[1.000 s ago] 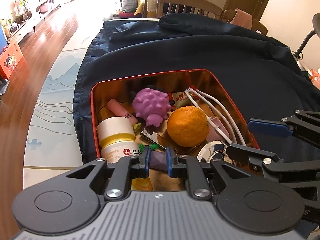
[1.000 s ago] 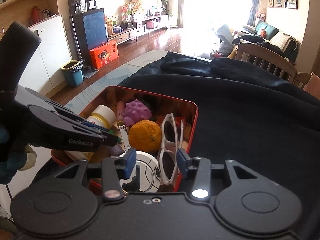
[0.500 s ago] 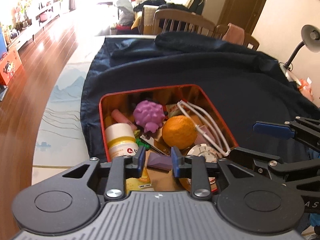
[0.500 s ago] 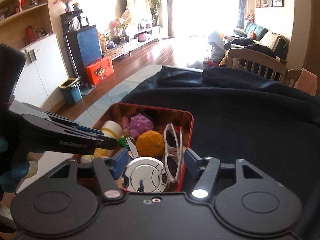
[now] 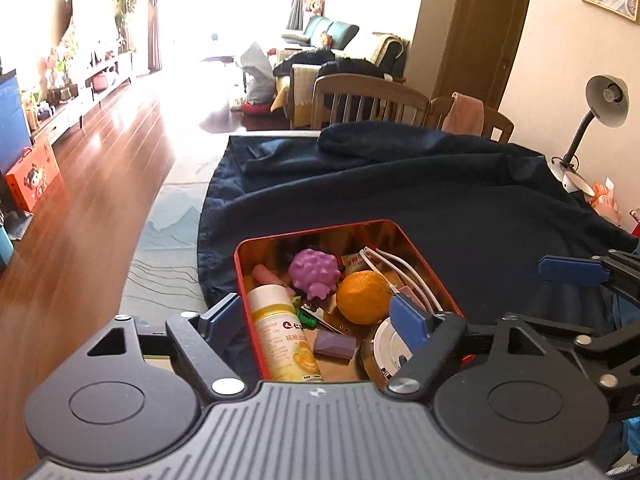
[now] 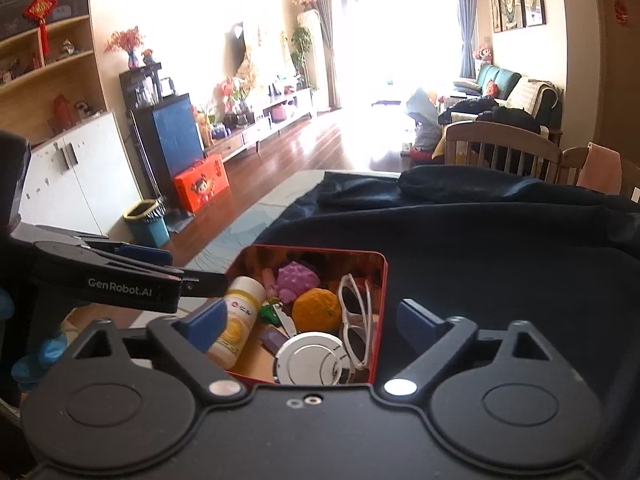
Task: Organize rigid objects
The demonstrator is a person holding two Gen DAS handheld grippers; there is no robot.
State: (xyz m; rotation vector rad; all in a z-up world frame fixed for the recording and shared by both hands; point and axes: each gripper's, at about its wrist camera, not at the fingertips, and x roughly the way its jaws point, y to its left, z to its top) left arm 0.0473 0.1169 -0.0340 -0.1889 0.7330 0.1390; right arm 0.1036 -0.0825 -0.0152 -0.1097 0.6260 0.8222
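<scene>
Tin: red tin with a shiny gold inside sits on the dark blue cloth, just ahead of and below both grippers, its lid off.
Contents, left side: one white bottle with a yellow label lies along the wall nearest the left gripper's left finger; one pink stick lies beyond it.
Contents, middle: one purple knobbly toy at the far end, one orange right beside it, one small purple block nearer in, a bit of green by the bottle.
Contents, right side: one pair of white-framed glasses leans along the right wall; one round silver tin lies at the near corner.
Left gripper: left gripper hangs above the tin's near edge, jaws opening wide, nothing between the pads.
Right gripper: right gripper hangs over the near end too, jaws opening, spread wider than the tin, gripping nothing.
Count: one tin, eight things seen inside.
</scene>
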